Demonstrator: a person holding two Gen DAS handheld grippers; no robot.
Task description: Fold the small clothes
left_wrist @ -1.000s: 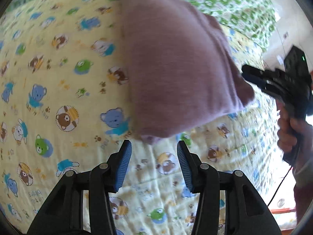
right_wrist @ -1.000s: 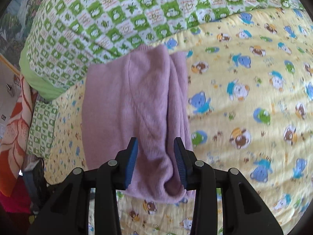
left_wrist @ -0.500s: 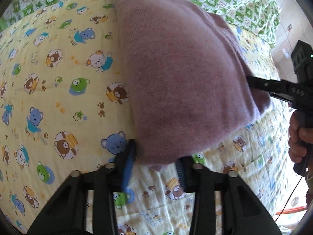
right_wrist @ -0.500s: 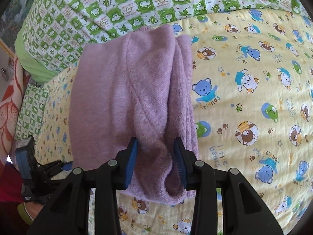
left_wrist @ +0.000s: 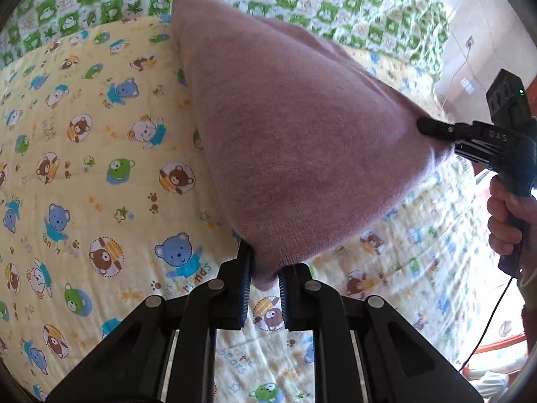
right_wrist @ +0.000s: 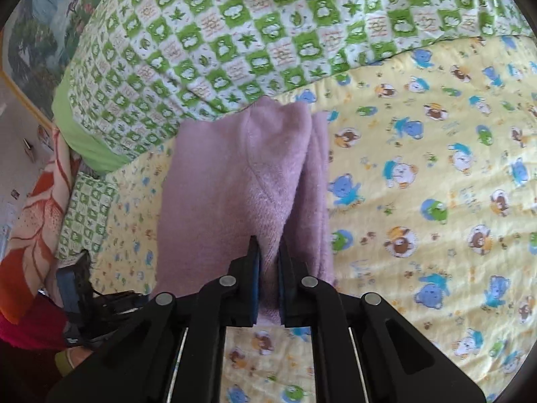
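Note:
A folded mauve knit garment (left_wrist: 295, 141) lies on the yellow bear-print quilt (left_wrist: 100, 154), its near edge raised off the bedding. My left gripper (left_wrist: 263, 262) has its jaws closing, and the pads pinch the garment's near corner. The right gripper (left_wrist: 424, 124) bites the other near corner at the right of that view. In the right wrist view, the right gripper (right_wrist: 268, 252) is shut on a bunched ridge of the garment (right_wrist: 235, 184). The left gripper (right_wrist: 134, 300) shows dark at the lower left there, at the cloth's edge.
A green-and-white checked blanket (right_wrist: 268, 33) rises behind the garment. An orange floral cloth (right_wrist: 37, 221) hangs at the bed's left side. A hand (left_wrist: 506, 221) holds the right gripper's handle, with a cable (left_wrist: 486, 329) trailing below it.
Both grippers went from open beside the garment's near edge to pinched on its two near corners. That edge has lifted off the quilt.

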